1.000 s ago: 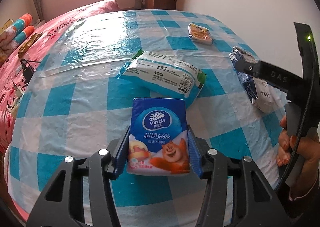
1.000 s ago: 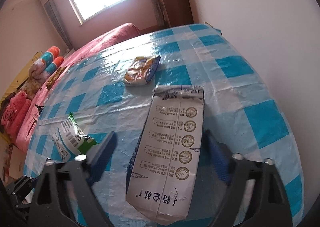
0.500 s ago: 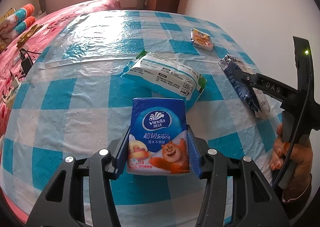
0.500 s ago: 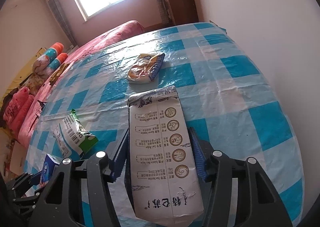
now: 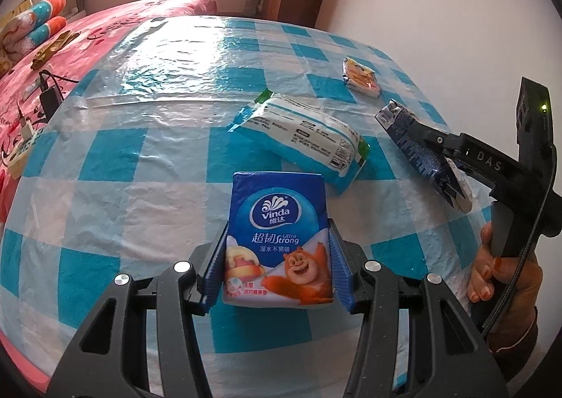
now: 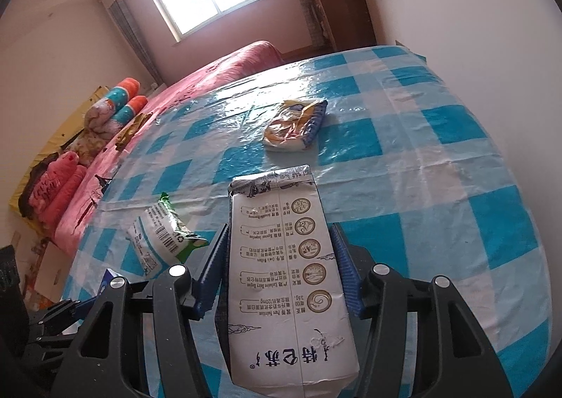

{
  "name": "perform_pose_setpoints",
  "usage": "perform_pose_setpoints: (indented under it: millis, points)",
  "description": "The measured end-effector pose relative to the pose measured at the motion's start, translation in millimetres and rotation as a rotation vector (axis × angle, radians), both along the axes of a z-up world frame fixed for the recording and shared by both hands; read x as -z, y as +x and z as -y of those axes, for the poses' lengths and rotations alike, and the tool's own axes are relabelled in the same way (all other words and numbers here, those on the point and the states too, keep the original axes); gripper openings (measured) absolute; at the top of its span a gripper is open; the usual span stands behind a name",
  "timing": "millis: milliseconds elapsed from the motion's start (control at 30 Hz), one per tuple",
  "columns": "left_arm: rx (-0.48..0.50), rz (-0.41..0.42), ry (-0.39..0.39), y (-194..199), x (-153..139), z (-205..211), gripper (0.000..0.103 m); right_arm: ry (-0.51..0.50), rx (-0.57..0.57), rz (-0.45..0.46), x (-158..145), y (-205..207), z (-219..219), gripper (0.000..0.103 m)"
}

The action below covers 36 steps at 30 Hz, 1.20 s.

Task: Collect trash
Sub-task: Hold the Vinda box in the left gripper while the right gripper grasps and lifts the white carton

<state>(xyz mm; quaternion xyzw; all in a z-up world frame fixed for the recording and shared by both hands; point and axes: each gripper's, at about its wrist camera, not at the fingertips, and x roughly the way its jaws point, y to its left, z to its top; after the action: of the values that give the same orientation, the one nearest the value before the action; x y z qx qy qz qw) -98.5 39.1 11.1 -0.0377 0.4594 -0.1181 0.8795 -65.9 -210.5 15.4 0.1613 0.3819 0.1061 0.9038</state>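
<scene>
My left gripper [image 5: 277, 264] is clamped on the blue soft tissue pack [image 5: 279, 240] and my right gripper [image 6: 277, 268] on the white flattened milk carton [image 6: 289, 275], each gripped by its narrow sides, apparently for carrying off the checked counter [image 5: 105, 152].

Wipes pack [image 5: 302, 138] behind tissue pack [image 5: 279, 240], snack wrapper [image 5: 361, 76] farther back.

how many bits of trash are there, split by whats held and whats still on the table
Held in a gripper: 2, the blue tissue pack and the white milk carton
Lying on the checked tablecloth: 2, the green and white wrapper and the yellow snack wrapper
Total: 4
</scene>
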Motion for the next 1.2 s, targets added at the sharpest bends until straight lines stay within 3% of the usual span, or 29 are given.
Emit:
perform_pose_setpoints:
  millis: [333,400,600,667,733,800,833,1000,1100,1200]
  points:
    - [-0.043,0.02,-0.049,-5.3,-2.9,-29.9,0.053,0.036,-0.029,0.03,-7.7,-1.1,-15.2,0.056]
    - [-0.051,0.022,-0.059,-5.4,-3.0,-36.9,0.053,0.019,-0.038,0.045,-13.0,-2.5,-22.1,0.044]
    - [-0.075,0.027,-0.09,-6.5,-1.4,-57.3,0.053,-0.081,-0.043,0.051,-15.8,-2.5,-41.3,0.044]
    - [-0.081,0.029,-0.097,-7.6,-0.8,-63.7,0.053,-0.073,-0.053,0.029,-10.8,0.0,-42.9,0.044]
    - [-0.09,0.032,-0.102,-9.5,-0.3,-70.0,0.053,-0.077,-0.04,0.022,-9.1,0.1,-43.0,0.048]
    - [-0.098,0.036,-0.103,-11.6,-0.3,-77.2,0.053,-0.089,-0.042,0.013,-9.2,1.3,-44.4,0.066]
    - [-0.104,0.039,-0.106,-13.0,-0.3,-81.0,0.053,-0.091,-0.043,0.007,-8.8,1.5,-44.6,0.07]
    - [-0.13,0.05,-0.105,-19.3,-2.8,-93.5,0.053,-0.052,-0.094,-0.031,-2.4,1.2,-52.6,0.074]
    - [-0.146,0.055,-0.099,-28.0,-4.4,-106.6,0.053,-0.092,-0.125,-0.035,-1.4,-1.8,-67.4,0.082]
    - [-0.17,0.061,-0.1,-35.0,-6.3,-120.5,0.053,-0.145,-0.13,-0.044,1.2,-4.0,-80.0,0.082]
